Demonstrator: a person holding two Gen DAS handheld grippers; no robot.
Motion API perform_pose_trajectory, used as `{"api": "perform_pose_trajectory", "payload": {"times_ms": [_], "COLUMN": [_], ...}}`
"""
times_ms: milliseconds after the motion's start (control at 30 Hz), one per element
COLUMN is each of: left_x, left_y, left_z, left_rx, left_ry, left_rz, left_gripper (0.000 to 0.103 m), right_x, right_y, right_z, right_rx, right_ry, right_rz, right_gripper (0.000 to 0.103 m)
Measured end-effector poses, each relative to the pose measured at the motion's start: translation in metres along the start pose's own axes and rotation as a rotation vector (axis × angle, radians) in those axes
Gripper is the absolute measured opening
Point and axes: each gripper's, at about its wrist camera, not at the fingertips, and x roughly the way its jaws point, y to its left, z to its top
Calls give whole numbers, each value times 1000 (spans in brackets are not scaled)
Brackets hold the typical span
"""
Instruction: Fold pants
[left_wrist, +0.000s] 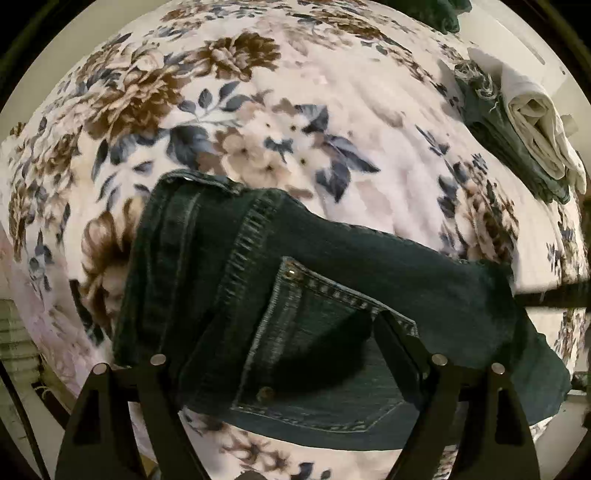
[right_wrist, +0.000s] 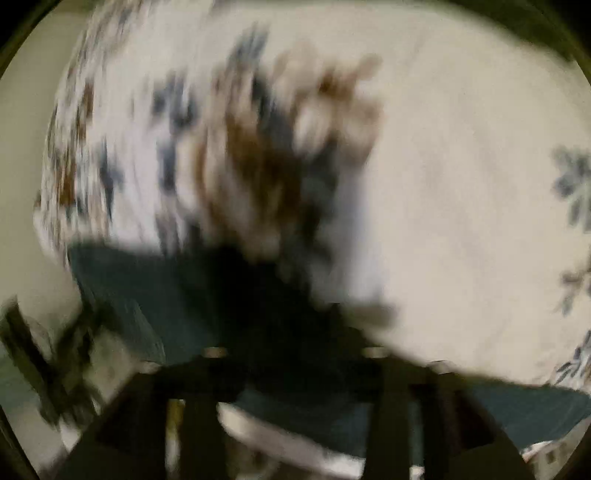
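Dark blue jeans (left_wrist: 295, 295), folded into a compact bundle, lay flat on the floral bedspread (left_wrist: 258, 110) near its front edge; back pocket with contrast stitching and rivets faced up, waistband end toward the left.

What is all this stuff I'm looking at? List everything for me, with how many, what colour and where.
jeans: one pair, dark blue, partly folded on the bedspread, back pocket facing up, just ahead of both claws.
bedspread: one, white with brown and blue flowers, covering the whole surface under the jeans.
folded clothes: one small pile at the far right edge, a dark green piece underneath and a white piece on top.
left claw: one, black, open, above the pocket of the jeans, holding nothing.
right claw: one, black, over the dark cloth; the picture is too blurred to tell whether it grips.
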Motion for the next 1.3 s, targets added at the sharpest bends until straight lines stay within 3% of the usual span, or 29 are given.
{"api": "perform_pose_trajectory", "payload": {"times_ms": [33, 100, 200, 267, 400, 467, 533, 600, 700, 767, 800, 833, 867, 933, 1133, 1300], "left_x": [1, 1, 1, 3, 5, 2, -1, -7, -13, -19, -25, -28, -31, -36, -33, -29], "left_y": [-2, -8, -12, -12, -9, -8, -9, -12, -22, -34, -44, -52, -64, -91, -181, -262], "left_z": [0, -1, -2, -2, -2, -2, -4, -6, -9, -13, -18, -22, -27, -40, -86, -120], "left_rx": [-1, 5, 28, 28, 6, 7, 15, 27, 51, 79, 110, 135, 168, 239, 378, 408], "left_ry": [1, -1, -8, -5, 8, 1, -9, -20, -23, -36, -54, -68, -76, -73, -8, 9], "left_rz": [1, 2, 17, 20, 19, 18, 21, 22, 8, -8, -9, -10, -14, -12, -39, -61], "left_gripper": [83, 83, 83, 83, 83, 83, 83, 83, 83, 83, 83, 86, 95, 102, 102, 102], "right_x": [7, 11, -17, -29, -7, -6, -24, -40, -60, -71, -80, -82, -82, -77, -68, -94], "right_y": [2, 5, -12, -35, -50, -52, -61, -54, -52, -55, -64, -74, -79, -110, -253, -384], "right_z": [-4, -11, -25, -35, -42, -40, -45, -48, -60, -85, -103, -128, -142, -187, -325, -404], "right_rx": [-34, -74, 56, 166, 201, 220, 248, 254, 263, 286, 296, 307, 322, 405, 804, 1040], "right_ry": [18, -26, -193, -254, -181, -171, -192, -262, -333, -433, -491, -560, -597, -648, -741, -796], "right_rz": [-29, -138, -108, -22, 59, 92, 106, 107, 157, 188, 202, 214, 217, 218, 142, 79], "right_gripper": [46, 2, 2, 2, 2, 10, 31, 59, 61, 61, 68, 74, 82, 82, 82, 82]}}
